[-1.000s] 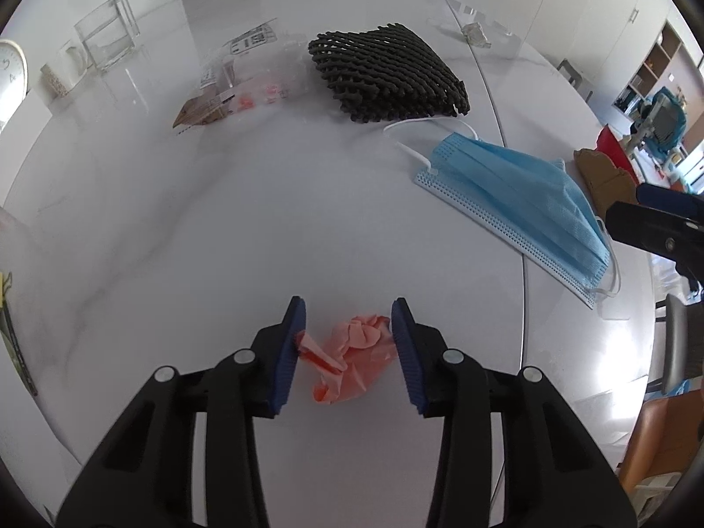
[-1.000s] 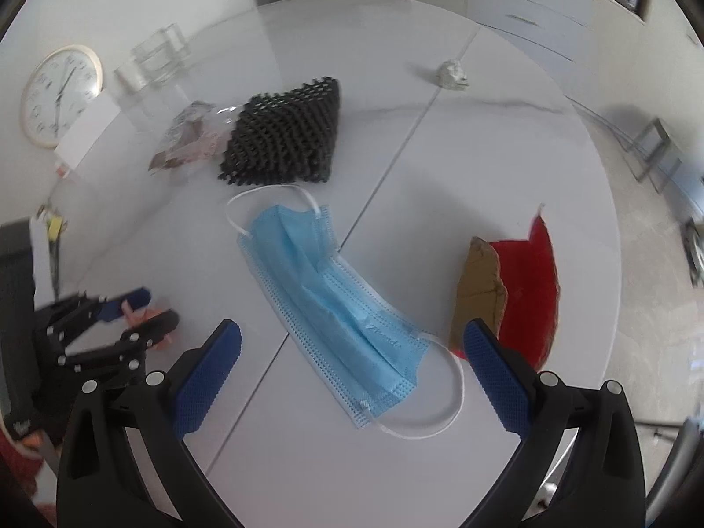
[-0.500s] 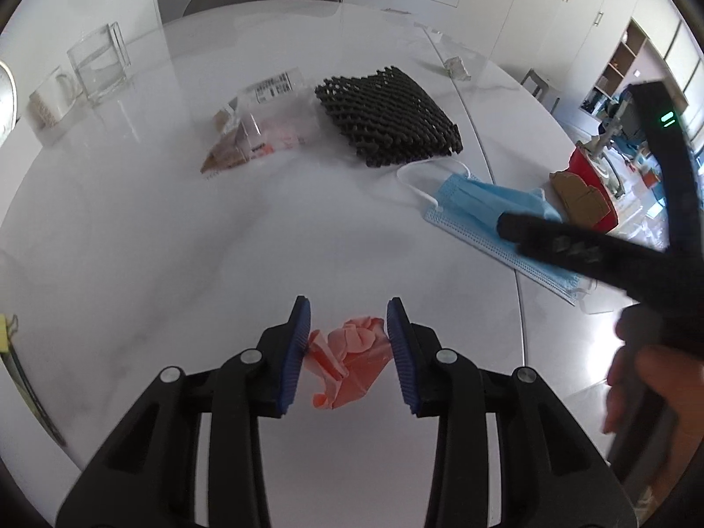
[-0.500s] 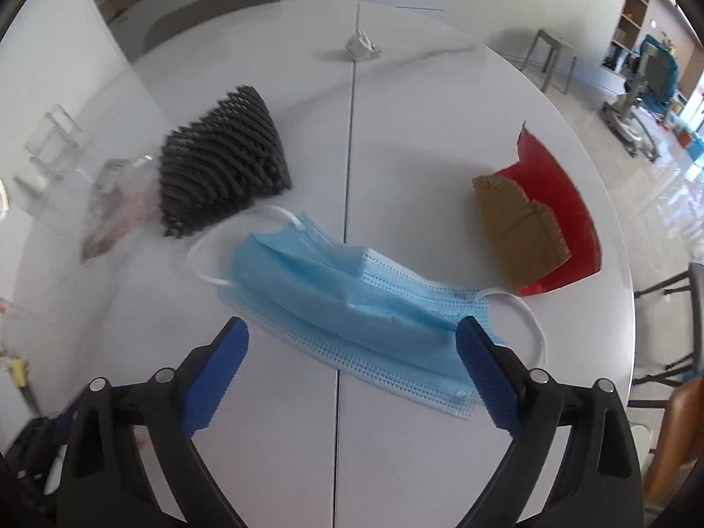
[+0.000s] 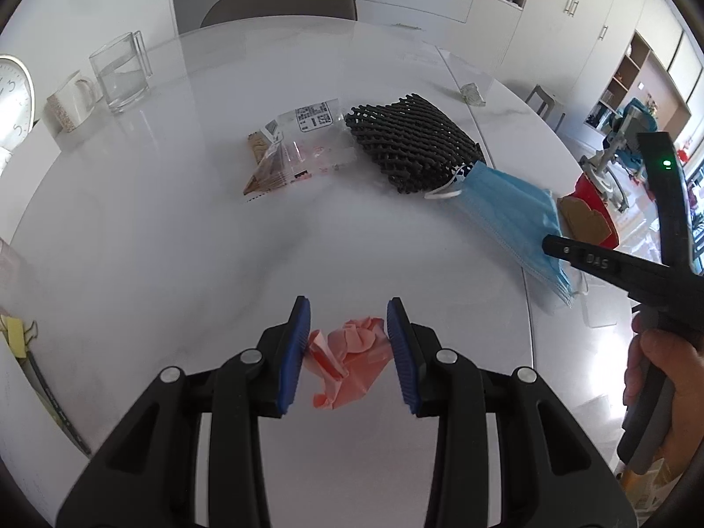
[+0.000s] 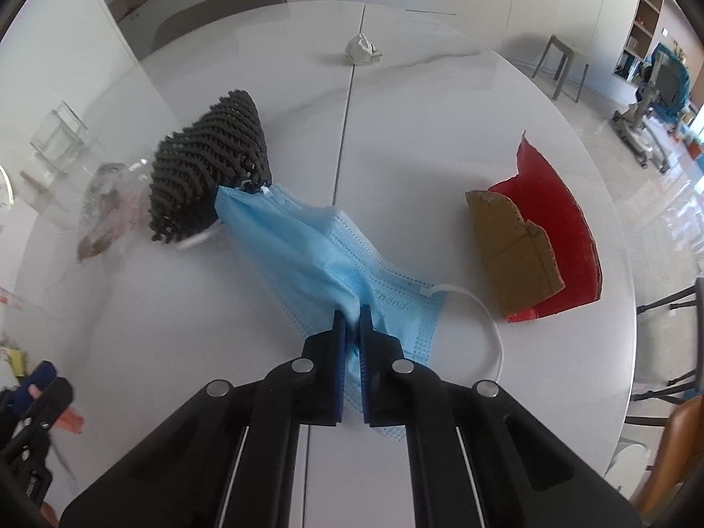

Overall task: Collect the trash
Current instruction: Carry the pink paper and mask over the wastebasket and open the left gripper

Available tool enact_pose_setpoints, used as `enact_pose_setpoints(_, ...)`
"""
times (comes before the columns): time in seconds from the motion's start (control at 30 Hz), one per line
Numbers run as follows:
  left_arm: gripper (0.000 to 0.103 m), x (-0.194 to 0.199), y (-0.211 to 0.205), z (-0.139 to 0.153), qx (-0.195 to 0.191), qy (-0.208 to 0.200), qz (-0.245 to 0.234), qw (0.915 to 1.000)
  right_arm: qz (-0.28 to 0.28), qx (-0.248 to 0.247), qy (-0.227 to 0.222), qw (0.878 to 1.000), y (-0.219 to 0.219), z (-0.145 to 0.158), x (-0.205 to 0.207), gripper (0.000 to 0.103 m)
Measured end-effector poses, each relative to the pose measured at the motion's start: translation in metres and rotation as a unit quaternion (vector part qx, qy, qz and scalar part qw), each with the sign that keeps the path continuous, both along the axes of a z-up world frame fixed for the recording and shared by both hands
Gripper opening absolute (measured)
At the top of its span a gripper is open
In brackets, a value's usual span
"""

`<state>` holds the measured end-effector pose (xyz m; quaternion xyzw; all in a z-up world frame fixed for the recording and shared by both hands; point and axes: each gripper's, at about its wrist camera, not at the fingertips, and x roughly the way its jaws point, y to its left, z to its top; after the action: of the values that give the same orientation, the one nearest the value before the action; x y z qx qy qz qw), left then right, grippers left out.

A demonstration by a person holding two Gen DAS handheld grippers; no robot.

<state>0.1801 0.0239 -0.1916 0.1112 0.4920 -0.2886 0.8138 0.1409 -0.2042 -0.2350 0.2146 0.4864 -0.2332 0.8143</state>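
Blue mask, black netting, pink wrapper, red card

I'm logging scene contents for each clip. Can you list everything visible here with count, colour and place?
face mask: 1, light blue, mid-table, pinched and bunched by the right gripper
foam net: 1, black, beside the mask's far end
plastic wrapper: 1, clear with print, left of the net
crumpled wrapper: 1, pink, between the left gripper's pads
cardboard piece: 1, brown, lying over the red piece
red piece: 1, red, near the right table edge
paper ball: 1, whitish, far side
glass container: 1, clear, far left
mug: 1, pale, beside the glass
clock: 1, white, left edge
table: 1, white marble
left gripper: 1, black, blue pads
right gripper: 1, same
hand: 1, on the right gripper's handle
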Motion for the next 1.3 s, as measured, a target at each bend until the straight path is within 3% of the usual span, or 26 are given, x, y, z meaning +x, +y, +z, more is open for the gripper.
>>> enact_pose_setpoints(0.17,0.036,-0.015,-0.006,0.015,0.0,-0.005,-0.008,1.0,0.03,0.014,-0.02,0.999,0.003,0.028,-0.027,0.006)
enact_pose_setpoints(0.37,0.036,-0.046,-0.034,0.043,-0.011,-0.007,-0.024,0.9996,0.054,0.006,-0.052,0.997,-0.004,0.073,-0.09,0.006)
enact_pose_setpoints(0.7,0.036,-0.125,-0.124,0.081,-0.022,-0.006,-0.05,0.9985,0.068,-0.019,-0.109,0.991,-0.072,0.124,-0.193,0.006)
enact_pose_setpoints(0.93,0.037,-0.183,-0.231,0.082,-0.036,0.024,-0.12,0.9918,0.029,-0.027,-0.102,0.994,-0.155,0.117,-0.253,0.006)
enact_pose_setpoints(1.17,0.038,-0.229,-0.336,0.036,-0.012,0.062,-0.181,0.9815,0.006,-0.033,-0.068,0.997,-0.221,0.091,-0.293,0.006)
enact_pose_setpoints(1.3,0.047,-0.237,-0.364,0.012,0.018,0.074,-0.181,0.9806,-0.001,-0.019,-0.061,0.998,-0.245,0.077,-0.303,0.006)
